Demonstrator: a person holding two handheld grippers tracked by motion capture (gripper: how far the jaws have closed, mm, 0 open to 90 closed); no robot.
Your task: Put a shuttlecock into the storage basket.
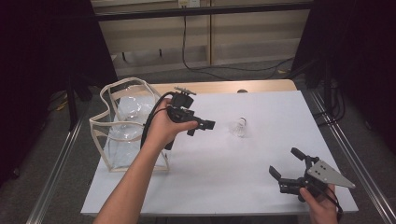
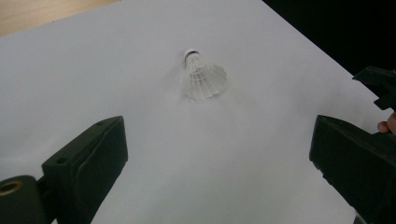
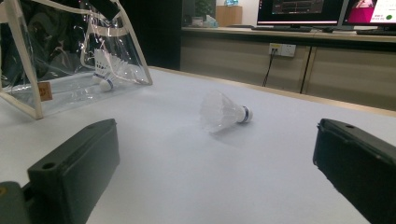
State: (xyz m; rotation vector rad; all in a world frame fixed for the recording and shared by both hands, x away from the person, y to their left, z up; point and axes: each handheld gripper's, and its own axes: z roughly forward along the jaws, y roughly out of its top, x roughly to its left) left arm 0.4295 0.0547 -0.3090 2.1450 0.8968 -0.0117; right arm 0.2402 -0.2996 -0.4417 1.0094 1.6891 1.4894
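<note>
Both sets of jaws stood wide and empty: left gripper (image 1: 201, 125) hovered near the shuttlecock (image 1: 239, 127) lying on its side mid-table (image 1: 261, 154), right gripper (image 1: 287, 164) well apart, clear bag (image 1: 122, 122) at left.

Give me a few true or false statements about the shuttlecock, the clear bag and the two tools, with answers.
1. The shuttlecock lies on its side on the white table. True.
2. The left tool is clamped on the shuttlecock. False: its jaws are open and apart from it.
3. The clear bag already holds a shuttlecock. True.
4. The right tool is shut. False: its jaws stand wide open.
</note>
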